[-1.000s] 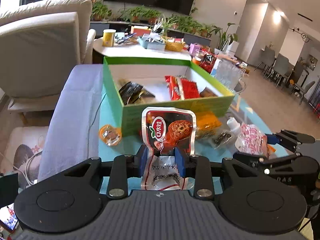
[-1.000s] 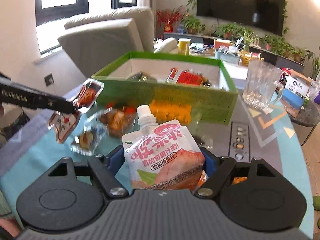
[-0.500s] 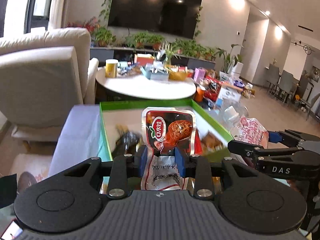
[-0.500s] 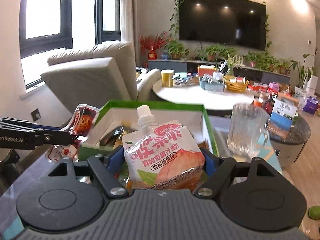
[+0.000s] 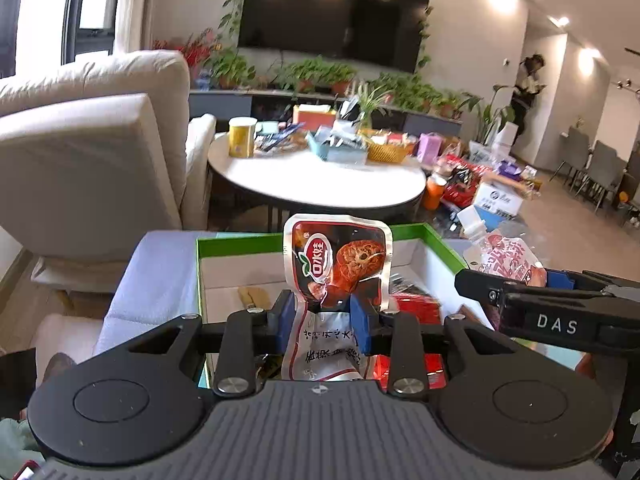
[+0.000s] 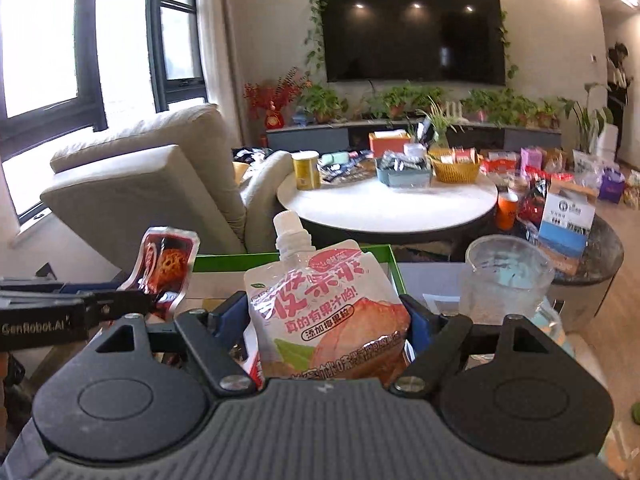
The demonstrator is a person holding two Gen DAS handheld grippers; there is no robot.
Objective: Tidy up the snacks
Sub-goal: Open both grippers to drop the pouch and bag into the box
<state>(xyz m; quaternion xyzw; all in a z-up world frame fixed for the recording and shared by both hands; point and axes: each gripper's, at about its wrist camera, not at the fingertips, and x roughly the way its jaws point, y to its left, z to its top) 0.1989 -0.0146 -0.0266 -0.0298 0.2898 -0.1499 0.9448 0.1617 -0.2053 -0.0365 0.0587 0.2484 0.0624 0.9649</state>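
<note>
My left gripper (image 5: 325,316) is shut on a dark red snack packet (image 5: 338,258), held upright over the green box (image 5: 256,240). The box has white inner walls and holds red and dark packets (image 5: 416,304). To the right, my right gripper (image 5: 500,284) carries a pink spouted jelly pouch (image 5: 504,256) above the box's right wall. In the right wrist view that gripper (image 6: 328,320) is shut on the jelly pouch (image 6: 328,296), and the left gripper (image 6: 132,304) with its red packet (image 6: 168,264) shows at the left, over the box rim (image 6: 236,258).
A glass pitcher (image 6: 504,280) stands right of the box. Behind it are a round white table (image 5: 316,176) with a yellow can and baskets, a beige armchair (image 5: 88,152) at the left, and snack boxes (image 6: 568,216) on a dark side table. A person (image 5: 528,92) stands far right.
Both grippers have risen and moved forward from the table's front, bringing the red packet and the jelly pouch over the green box. The loose snacks in front of the box have dropped out of view.
</note>
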